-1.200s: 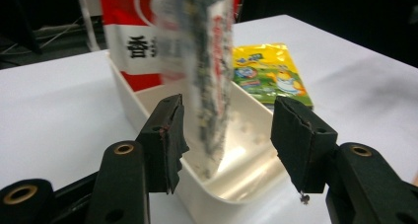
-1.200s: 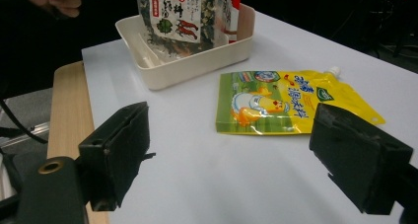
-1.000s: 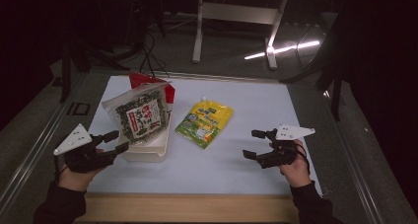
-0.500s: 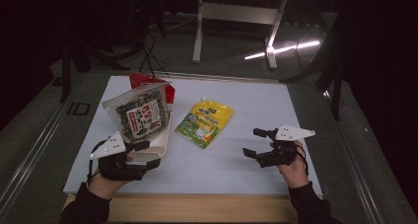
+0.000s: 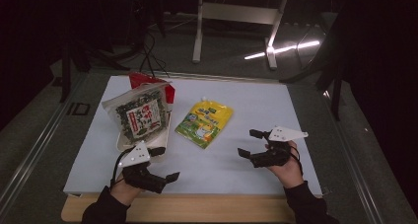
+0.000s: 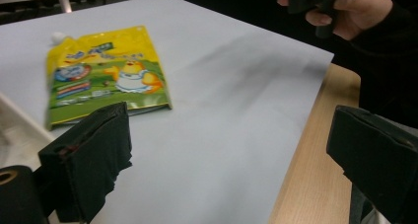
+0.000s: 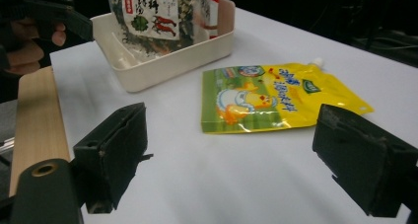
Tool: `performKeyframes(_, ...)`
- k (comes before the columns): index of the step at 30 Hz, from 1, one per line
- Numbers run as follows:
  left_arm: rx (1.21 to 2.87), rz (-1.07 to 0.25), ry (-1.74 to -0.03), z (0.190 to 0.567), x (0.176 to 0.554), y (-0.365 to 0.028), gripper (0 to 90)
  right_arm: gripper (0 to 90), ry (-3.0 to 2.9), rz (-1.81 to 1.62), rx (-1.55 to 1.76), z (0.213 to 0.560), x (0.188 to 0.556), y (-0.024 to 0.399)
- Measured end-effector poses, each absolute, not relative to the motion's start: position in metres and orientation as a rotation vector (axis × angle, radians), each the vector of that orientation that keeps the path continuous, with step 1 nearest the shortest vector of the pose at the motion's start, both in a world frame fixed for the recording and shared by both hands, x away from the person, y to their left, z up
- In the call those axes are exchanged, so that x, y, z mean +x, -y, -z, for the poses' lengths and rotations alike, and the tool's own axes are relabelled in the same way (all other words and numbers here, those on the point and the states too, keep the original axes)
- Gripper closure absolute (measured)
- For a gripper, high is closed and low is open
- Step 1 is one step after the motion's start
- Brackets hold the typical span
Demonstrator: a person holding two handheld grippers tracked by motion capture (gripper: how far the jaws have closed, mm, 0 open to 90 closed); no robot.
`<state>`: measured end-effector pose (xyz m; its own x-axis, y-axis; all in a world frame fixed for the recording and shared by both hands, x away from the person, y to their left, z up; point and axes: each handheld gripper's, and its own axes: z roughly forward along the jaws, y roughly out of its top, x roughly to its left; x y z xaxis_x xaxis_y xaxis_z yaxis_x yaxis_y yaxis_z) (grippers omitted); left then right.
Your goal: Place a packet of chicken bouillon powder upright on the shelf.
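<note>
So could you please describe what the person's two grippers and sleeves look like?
Both grippers, left and right, are black two-fingered tools, each topped by a pale grey three-cornered plate. Up close, the fingers are chunky, blunt black blocks. The left one trails a thin dark cable. The person wears dark sleeves reaching the wrists.

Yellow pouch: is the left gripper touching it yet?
Apart. The left gripper view shows bare white mat between the open left gripper and the yellow pouch; nothing lies between its fingers.
</note>
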<state>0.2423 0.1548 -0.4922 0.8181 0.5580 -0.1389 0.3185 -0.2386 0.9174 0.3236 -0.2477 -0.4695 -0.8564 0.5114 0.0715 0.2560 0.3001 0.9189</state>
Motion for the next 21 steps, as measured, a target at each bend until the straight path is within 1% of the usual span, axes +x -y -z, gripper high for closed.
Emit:
performKeyframes(2, 1.854, -0.263, -0.66, 0.496, 0.241, -0.151, 4.2, 15.0, -2.335, -1.573, 0.695, 0.47, 0.325, 0.244)
performKeyframes(4, 1.855, -0.263, -0.655, 0.499, 0.241, -0.148, 4.2, 18.5, -2.335, -1.567, 0.691, 0.469, 0.327, 0.241)
performKeyframes(5, 1.855, -0.263, -0.655, 0.499, 0.241, -0.148, 4.2, 18.5, -2.335, -1.567, 0.691, 0.469, 0.327, 0.241)
performKeyframes(7, 1.847, -0.279, -0.65, 0.5, 0.24, -0.147, 4.2, 23.7, -2.327, -1.56, 0.688, 0.467, 0.332, 0.235)
performKeyframes(9, 1.842, -0.28, -0.652, 0.501, 0.24, -0.147, 4.2, 25.6, -2.326, -1.541, 0.685, 0.465, 0.336, 0.23)
performKeyframes(10, 1.839, -0.292, -0.649, 0.5, 0.239, -0.148, 4.2, 30.4, -2.331, -1.535, 0.686, 0.465, 0.338, 0.227)
performKeyframes(12, 1.833, -0.303, -0.647, 0.501, 0.239, -0.149, 4.2, 34.3, -2.333, -1.51, 0.683, 0.465, 0.343, 0.222)
performKeyframes(13, 1.826, -0.304, -0.649, 0.501, 0.239, -0.149, 4.2, 38.4, -2.34, -1.509, 0.688, 0.465, 0.345, 0.22)
performKeyframes(14, 1.826, -0.304, -0.649, 0.501, 0.239, -0.149, 4.2, 38.4, -2.34, -1.509, 0.688, 0.465, 0.345, 0.22)
performKeyframes(15, 1.823, -0.307, -0.648, 0.502, 0.238, -0.15, 4.2, 41.5, -2.346, -1.489, 0.695, 0.466, 0.35, 0.215)
performKeyframes(18, 1.821, -0.297, -0.647, 0.503, 0.238, -0.149, 4.2, 46.0, -2.348, -1.467, 0.703, 0.467, 0.358, 0.207)
performKeyframes(21, 1.827, -0.3, -0.644, 0.504, 0.238, -0.149, 4.2, 48.7, -2.339, -1.468, 0.723, 0.468, 0.368, 0.201)
